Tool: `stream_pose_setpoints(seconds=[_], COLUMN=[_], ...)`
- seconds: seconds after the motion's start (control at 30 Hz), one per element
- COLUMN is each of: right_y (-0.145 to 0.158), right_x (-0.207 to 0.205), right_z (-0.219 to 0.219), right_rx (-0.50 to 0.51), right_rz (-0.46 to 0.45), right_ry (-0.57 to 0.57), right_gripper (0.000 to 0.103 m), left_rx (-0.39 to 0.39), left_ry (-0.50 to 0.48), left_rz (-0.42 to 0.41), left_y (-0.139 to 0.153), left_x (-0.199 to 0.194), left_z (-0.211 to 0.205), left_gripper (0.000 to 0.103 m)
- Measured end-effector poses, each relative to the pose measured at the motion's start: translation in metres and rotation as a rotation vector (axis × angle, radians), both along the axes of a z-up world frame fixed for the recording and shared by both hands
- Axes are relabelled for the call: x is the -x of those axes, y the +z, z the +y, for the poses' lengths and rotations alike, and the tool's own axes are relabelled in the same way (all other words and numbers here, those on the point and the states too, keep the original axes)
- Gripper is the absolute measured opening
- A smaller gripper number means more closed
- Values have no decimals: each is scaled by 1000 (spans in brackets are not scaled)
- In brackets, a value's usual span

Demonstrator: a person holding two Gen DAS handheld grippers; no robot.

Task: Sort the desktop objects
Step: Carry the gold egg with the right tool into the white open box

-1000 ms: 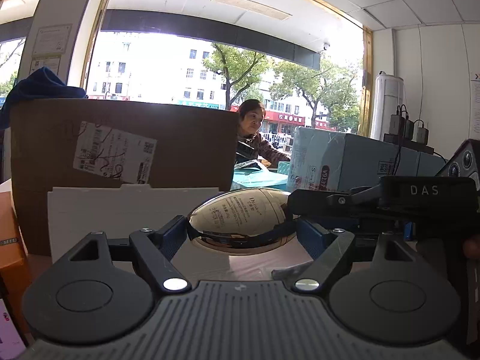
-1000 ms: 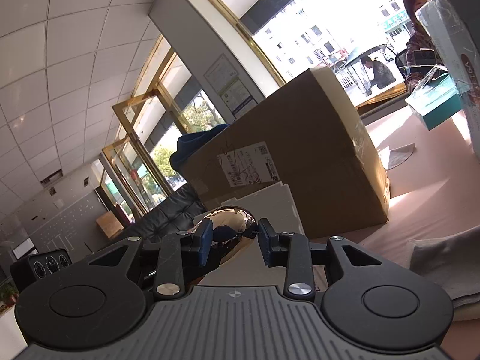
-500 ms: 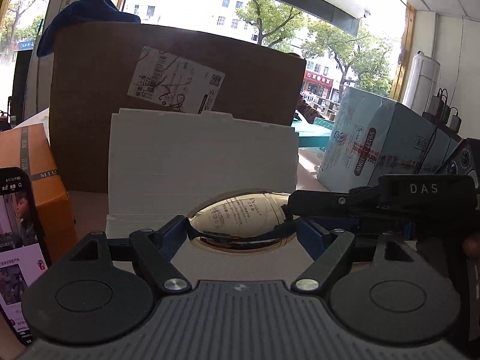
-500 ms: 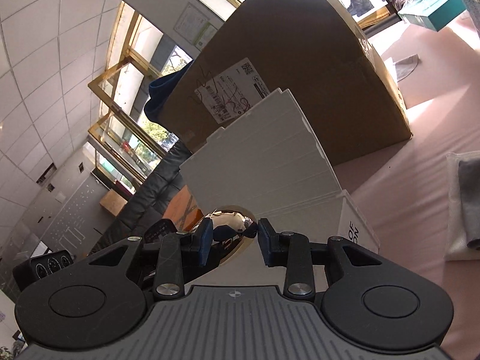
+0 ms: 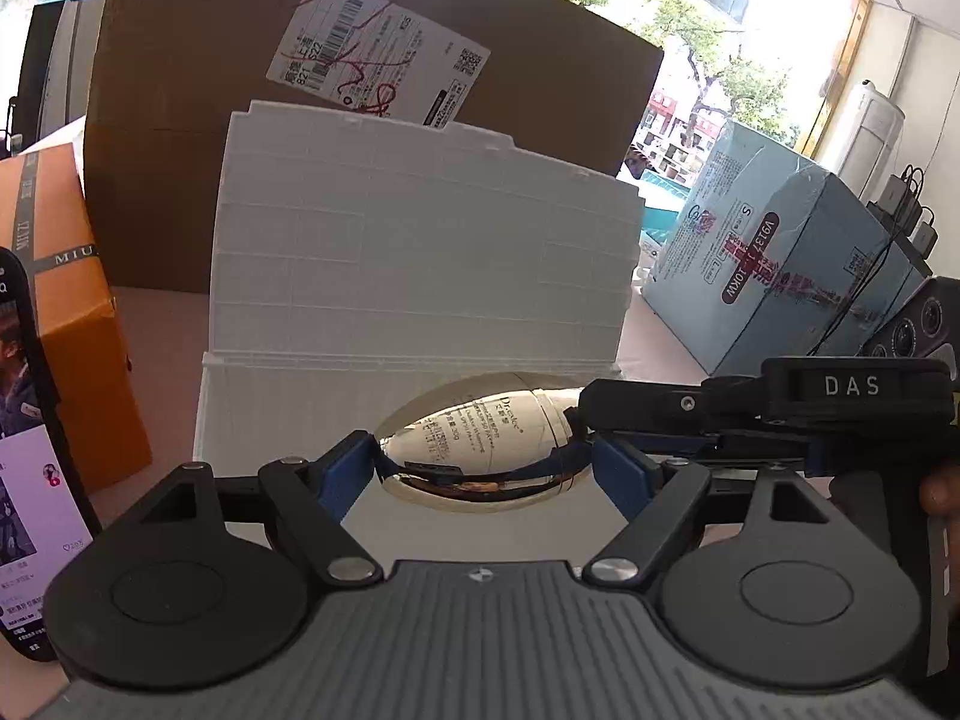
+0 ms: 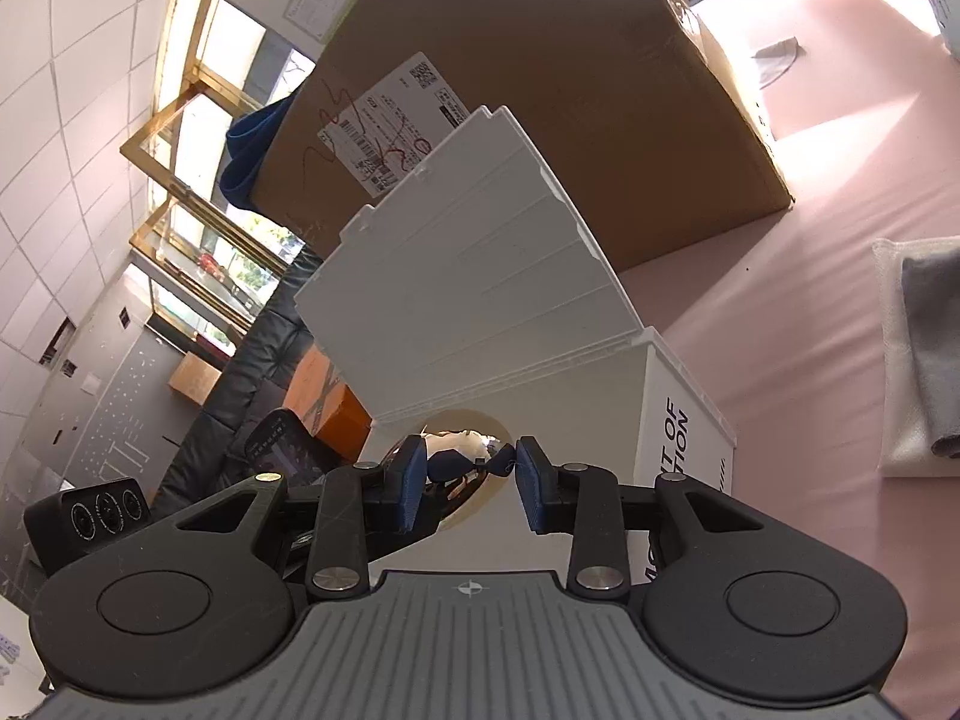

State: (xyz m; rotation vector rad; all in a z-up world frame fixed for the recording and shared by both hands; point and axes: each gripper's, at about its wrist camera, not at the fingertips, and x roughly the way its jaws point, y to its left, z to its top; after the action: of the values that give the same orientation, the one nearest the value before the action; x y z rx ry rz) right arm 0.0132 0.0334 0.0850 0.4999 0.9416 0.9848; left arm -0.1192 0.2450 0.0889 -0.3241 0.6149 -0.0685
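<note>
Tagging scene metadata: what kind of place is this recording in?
Probably a street-front shop or office used as a workspace: a large window facing the street, shipping cartons such as the brown cardboard box with a courier label, a tiled drop ceiling, and a pink-covered table.

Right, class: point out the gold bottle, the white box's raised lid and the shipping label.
gold bottle (image 5: 480,450), left wrist view, printed side.
raised lid (image 5: 420,240), left wrist view, middle panel.
shipping label (image 5: 378,54), left wrist view, centre.

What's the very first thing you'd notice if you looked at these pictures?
The shiny gold egg-shaped thing, right in the middle, pinched between the left gripper and the right gripper. Just behind it stands a white box with its lid tipped up, and behind that a big brown cardboard box with a scribbled shipping label.
</note>
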Motion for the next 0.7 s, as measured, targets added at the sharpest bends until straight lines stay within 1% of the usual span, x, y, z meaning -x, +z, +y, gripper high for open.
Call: stream_pose_setpoints(seconds=[0.17,0.4,0.53,0.6,0.7], right_y=[-1,6,7,9,12], right_x=[-5,-9,-9,-9,-10], right_z=[9,28,29,34,43], right_rx=[57,161,197,229,276], right_rz=[-9,-28,-20,-30,-39], right_ry=[9,31,29,31,39], right_gripper=[31,33,33,34,35], left_rx=[45,40,56,71,69], left_ry=[-5,-18,-21,-24,-23], left_rz=[53,107,122,136,149], left_y=[-6,-8,-10,-12,-13], left_x=[-10,-22,-26,-29,-32], left_z=[5,7,9,10,10], left_gripper=[78,78,78,78,78])
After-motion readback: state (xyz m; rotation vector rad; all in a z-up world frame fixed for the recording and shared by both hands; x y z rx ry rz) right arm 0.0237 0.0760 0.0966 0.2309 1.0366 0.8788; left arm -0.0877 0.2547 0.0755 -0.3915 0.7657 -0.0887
